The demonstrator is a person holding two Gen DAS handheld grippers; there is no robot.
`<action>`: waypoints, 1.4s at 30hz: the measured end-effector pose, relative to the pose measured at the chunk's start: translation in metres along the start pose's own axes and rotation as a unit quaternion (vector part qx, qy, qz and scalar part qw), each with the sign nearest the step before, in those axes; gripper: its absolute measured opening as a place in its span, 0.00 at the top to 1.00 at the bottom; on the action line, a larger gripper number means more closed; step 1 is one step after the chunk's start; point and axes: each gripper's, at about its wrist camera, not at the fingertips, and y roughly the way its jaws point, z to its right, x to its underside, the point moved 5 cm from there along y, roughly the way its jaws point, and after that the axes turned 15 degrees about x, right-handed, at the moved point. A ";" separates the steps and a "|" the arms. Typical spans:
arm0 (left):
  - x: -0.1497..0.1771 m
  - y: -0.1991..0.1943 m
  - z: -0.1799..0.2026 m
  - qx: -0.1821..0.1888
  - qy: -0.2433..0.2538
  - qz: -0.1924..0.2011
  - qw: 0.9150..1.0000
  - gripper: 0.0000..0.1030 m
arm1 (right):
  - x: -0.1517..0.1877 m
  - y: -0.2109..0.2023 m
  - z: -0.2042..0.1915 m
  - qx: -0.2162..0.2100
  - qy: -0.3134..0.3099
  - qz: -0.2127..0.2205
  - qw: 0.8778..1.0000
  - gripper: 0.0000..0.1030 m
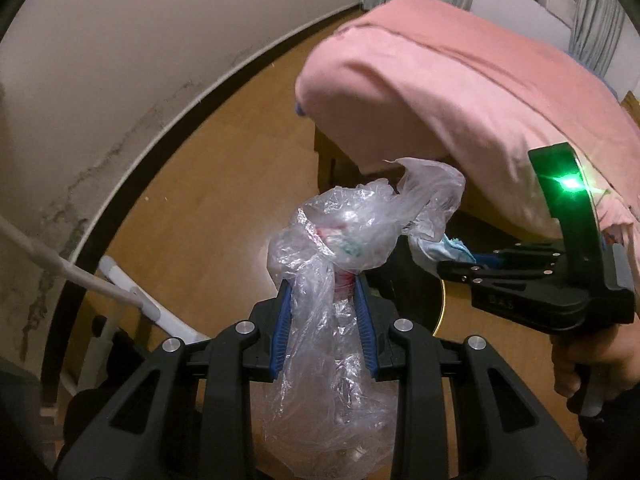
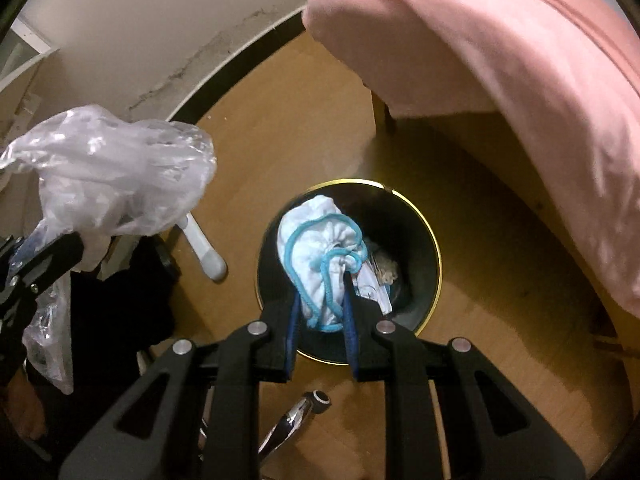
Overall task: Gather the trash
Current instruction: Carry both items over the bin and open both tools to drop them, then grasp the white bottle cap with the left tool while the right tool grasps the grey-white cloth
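- While both hands hang over the floor (image 2: 256,152) by the pink-covered bed (image 2: 520,80), the right tool (image 2: 324,280) is narrowed tight on a white pouch with a blue drawstring (image 2: 316,248), held right above the open mouth of the black bin with a gold rim (image 2: 434,240).
- That spot looks chosen so the pouch can fall straight in; bits of paper already lie inside.
- The left tool (image 1: 322,304) is pinched on a crumpled clear plastic bag (image 1: 340,240), off to the bin's side, probably waiting its turn.
- The bag is wrinkled and see-through, with something red and green inside; its loose tail hangs down through the tool.
- The pouch looks soft and bunched, cord looped across it.
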 end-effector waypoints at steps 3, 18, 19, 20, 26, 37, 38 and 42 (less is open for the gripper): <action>0.003 0.014 -0.002 0.002 -0.001 -0.013 1.000 0.72 | 0.002 0.007 0.003 0.007 -0.001 -0.004 1.000 0.81; 0.004 0.066 0.004 0.019 -0.013 -0.058 0.998 0.72 | -0.001 0.005 0.017 0.017 0.016 0.015 1.000 0.45; 0.003 0.068 0.006 0.021 -0.012 -0.059 0.998 0.72 | -0.001 0.003 0.019 0.017 0.017 0.016 1.000 0.45; 0.003 0.069 0.008 0.023 -0.011 -0.061 0.998 0.72 | -0.002 0.004 0.019 0.017 0.018 0.017 1.000 0.45; -0.005 0.079 0.018 0.046 -0.007 -0.064 0.997 0.67 | 0.003 -0.013 0.025 0.026 0.025 0.027 0.999 0.45; -0.018 0.056 0.039 0.051 0.020 -0.039 0.998 0.24 | -0.003 -0.052 0.032 0.043 0.032 0.054 0.997 0.42; -0.020 0.050 0.040 0.049 0.023 -0.034 0.998 0.23 | -0.004 -0.056 0.032 0.044 0.031 0.057 0.997 0.42; -0.025 0.002 0.043 0.036 0.041 -0.009 0.998 0.20 | -0.013 -0.088 0.020 0.038 0.018 0.079 0.996 0.41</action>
